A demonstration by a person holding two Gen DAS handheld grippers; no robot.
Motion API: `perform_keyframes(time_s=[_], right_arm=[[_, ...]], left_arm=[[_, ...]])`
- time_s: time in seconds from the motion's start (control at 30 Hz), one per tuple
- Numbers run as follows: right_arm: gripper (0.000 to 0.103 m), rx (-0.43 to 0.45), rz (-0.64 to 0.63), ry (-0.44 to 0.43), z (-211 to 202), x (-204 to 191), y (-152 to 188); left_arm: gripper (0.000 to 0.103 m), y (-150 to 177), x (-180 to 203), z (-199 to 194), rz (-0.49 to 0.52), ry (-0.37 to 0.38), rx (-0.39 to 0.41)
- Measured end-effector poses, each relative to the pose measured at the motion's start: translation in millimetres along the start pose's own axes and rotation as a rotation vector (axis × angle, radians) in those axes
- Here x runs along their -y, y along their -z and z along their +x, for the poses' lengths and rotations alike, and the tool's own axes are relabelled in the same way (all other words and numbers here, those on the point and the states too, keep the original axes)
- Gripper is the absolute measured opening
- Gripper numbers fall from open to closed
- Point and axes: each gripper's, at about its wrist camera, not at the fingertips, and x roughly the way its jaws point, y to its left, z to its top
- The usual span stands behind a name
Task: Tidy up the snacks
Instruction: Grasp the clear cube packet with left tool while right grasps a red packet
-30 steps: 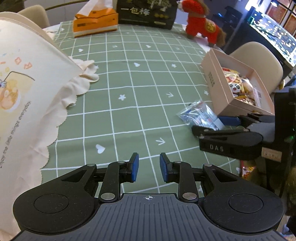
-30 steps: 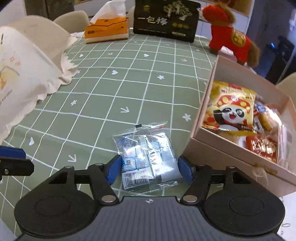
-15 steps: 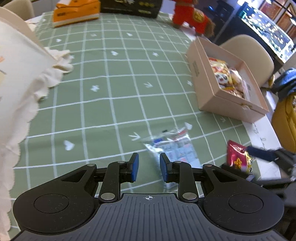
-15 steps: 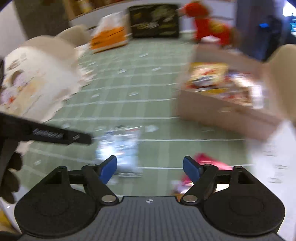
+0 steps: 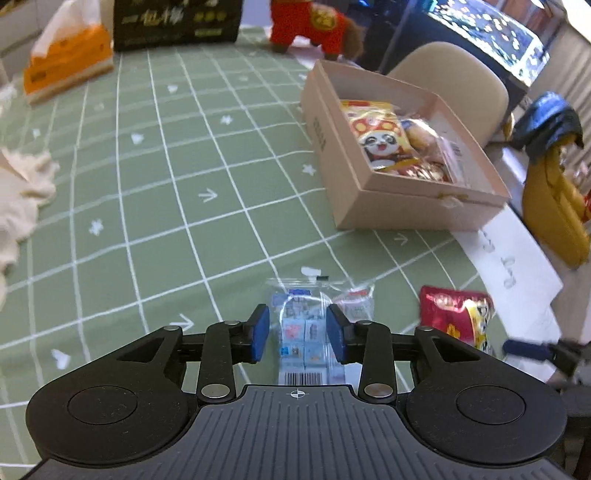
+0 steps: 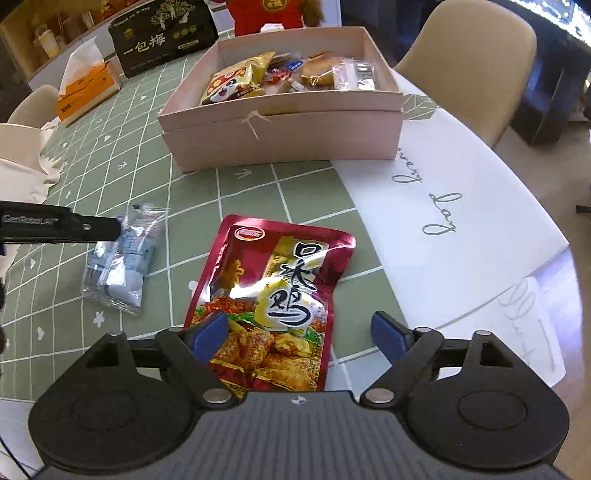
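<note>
On the green grid tablecloth (image 6: 258, 192), a red foil snack pouch (image 6: 273, 310) printed with the characters 口水鸡 lies flat, its near end between the 2 blue pads of the right gripper (image 6: 301, 332), whose fingers are spread wide and not touching it. Just left of it lies a clear packet of small blue-and-white wrapped pieces (image 5: 314, 328), a barcode at its near end; the left gripper (image 5: 297, 334) sits over this packet with its pads partly apart on either side, not clamped. In the right wrist view that gripper's black finger (image 6: 59, 223) reads "GenRobot.AI".

Beyond both packets stands an open pink cardboard box (image 6: 280, 136), tied with a string bow at the front. Inside are a yellow bag with a cartoon panda (image 5: 380, 140), gold-wrapped pieces and a clear packet.

At the far edge stand a black box (image 6: 162, 37) lettered 一包梅, an orange tissue box (image 6: 88, 88) and a red plush toy (image 5: 314, 26).
</note>
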Motion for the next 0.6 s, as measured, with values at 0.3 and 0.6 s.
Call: perform_keyframes(time_s=[0.3,0.6], right_arm=[[0.099,0.022,-0.034,-0.004,2.5,2.7,4.8],[0.103,0.049,-0.077,0.007,4.8,0.5,10.0]], left_arm=[[0.044,15.7,57.3,10.4,0.314,-0.085,-0.02],[0.058,10.7,37.4,5.9,0.183,-0.097,-0.004]])
